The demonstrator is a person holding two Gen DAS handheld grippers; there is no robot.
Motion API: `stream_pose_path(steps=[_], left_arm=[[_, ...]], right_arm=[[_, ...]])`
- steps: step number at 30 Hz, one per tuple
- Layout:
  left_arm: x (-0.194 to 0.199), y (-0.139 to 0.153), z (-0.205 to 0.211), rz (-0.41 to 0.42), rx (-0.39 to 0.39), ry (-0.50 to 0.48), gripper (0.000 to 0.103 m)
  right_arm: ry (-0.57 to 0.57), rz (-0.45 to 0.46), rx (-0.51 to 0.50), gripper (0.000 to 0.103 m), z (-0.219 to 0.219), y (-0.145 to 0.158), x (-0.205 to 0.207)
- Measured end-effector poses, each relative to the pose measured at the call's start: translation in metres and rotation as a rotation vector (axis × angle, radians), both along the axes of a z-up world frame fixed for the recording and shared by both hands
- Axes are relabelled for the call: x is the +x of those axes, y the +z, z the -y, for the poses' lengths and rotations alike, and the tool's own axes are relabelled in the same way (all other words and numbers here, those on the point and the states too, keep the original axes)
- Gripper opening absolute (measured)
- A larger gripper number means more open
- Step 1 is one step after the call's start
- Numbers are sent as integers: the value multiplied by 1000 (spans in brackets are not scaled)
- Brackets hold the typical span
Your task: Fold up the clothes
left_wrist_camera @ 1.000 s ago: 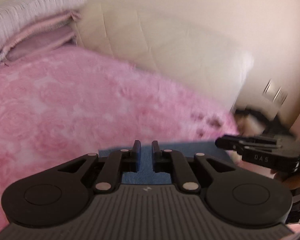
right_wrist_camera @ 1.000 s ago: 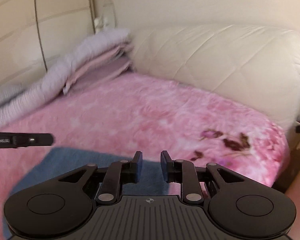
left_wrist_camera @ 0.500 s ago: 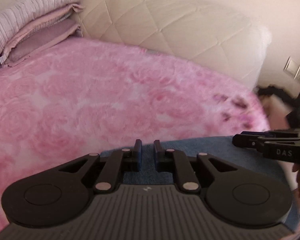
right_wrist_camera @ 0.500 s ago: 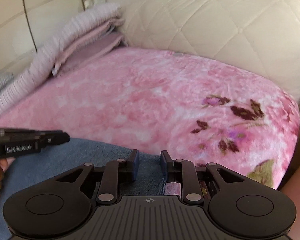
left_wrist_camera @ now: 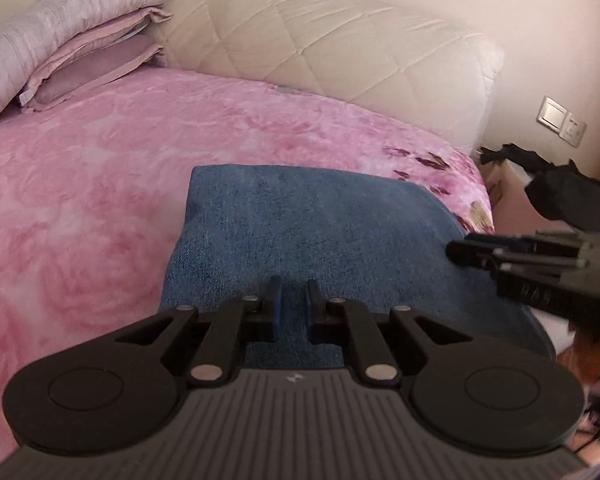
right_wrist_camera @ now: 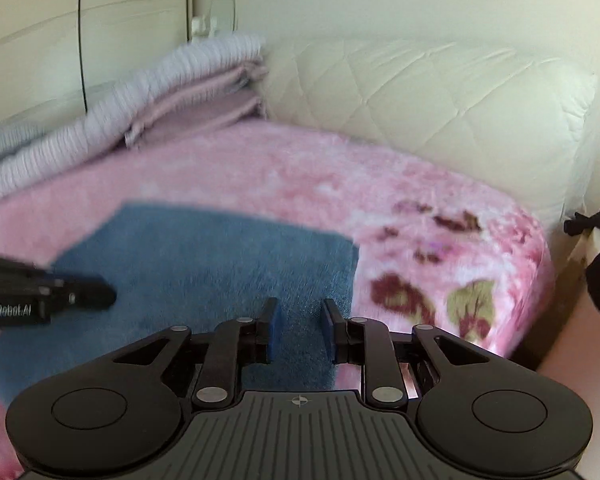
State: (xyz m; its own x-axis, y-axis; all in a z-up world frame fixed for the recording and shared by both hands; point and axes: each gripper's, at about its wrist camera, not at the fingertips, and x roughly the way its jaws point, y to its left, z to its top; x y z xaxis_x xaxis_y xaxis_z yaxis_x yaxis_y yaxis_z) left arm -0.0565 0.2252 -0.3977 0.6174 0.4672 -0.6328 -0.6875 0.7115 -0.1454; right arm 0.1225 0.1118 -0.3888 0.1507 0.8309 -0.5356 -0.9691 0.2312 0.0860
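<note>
Folded blue denim [left_wrist_camera: 300, 232] lies rectangular on fuzzy pink blanket [left_wrist_camera: 80, 168]; left gripper [left_wrist_camera: 293, 304] and right gripper [right_wrist_camera: 299, 320] slightly parted, empty.

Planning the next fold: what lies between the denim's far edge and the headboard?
Only bare pink blanket lies between the denim and headboard, in the left wrist view.

Matte black left gripper [left_wrist_camera: 291, 304]: ribbed grey housing, two round discs, silver rivets, blue-padded fingers [left_wrist_camera: 276, 306]. Matching black right gripper [right_wrist_camera: 299, 330] shows a crosshair mark.
</note>
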Motion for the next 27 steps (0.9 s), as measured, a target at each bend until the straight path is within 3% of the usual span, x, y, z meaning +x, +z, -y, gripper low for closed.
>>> stream_pose_path(steps=[8,12,14,17,20,24,27], left_arm=[[-32,24,39,18,20,19,8],[-50,28,71,16,46,6,8],[-48,20,78,-6,25,-13,8],[-41,0,74,-47,0,-2,9],[-37,5,74,-74,1,7,9],[-40,22,86,-111,39,21,8],[-47,22,94,-124,38,48,8]], right_arm=[[-24,-68,-2,23,19,4,4],[-48,-56,46,23,61,17,-21],[-48,-49,51,23,76,18,-35],[-47,-31,-38,23,73,-4,-44],[-42,-14,-71,23,68,-20,-43],[-60,-57,-101,23,70,-5,-39],[-71,-69,-61,23,86,4,-47]])
